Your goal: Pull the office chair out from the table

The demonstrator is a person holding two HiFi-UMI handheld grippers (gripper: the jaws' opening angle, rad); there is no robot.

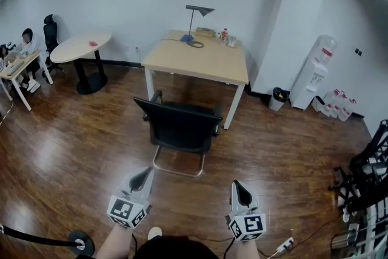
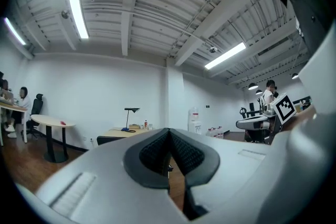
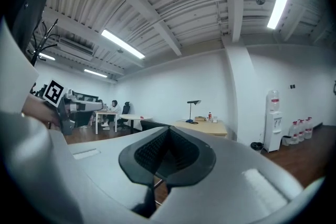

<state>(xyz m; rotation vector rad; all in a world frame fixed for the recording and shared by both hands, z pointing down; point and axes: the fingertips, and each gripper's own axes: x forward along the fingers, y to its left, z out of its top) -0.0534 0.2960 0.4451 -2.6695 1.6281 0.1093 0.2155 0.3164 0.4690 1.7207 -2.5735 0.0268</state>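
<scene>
**Table**: a rectangular wooden table stands against the far wall, front edge toward the person.

**Office chair**: it stands just in front of the table, between the two front legs, with its backrest toward the person. The backrest is clear of the table edge. Whether the seat still reaches under the top cannot be told. This position fits either a chair only partly drawn out or one already drawn back and let go.

**Handling (judgement):** the chair rests on a bent-tube sled frame, so it probably drags across the wood floor rather than rolls. A hold at both ends of the backrest's top edge would keep it straight; a one-sided pull would likely swing it into a table leg.

**Grippers:** the left gripper and right gripper are held low, well apart from the chair. Both are clenched on nothing, pads together.

**Surroundings:**
- Round table, left, well apart.
- Black rack, right.
- Water dispenser with a bin beside it.
- Desk lamp on the table.
- Power strip and cable by the person's feet: a snag risk for the frame.
</scene>
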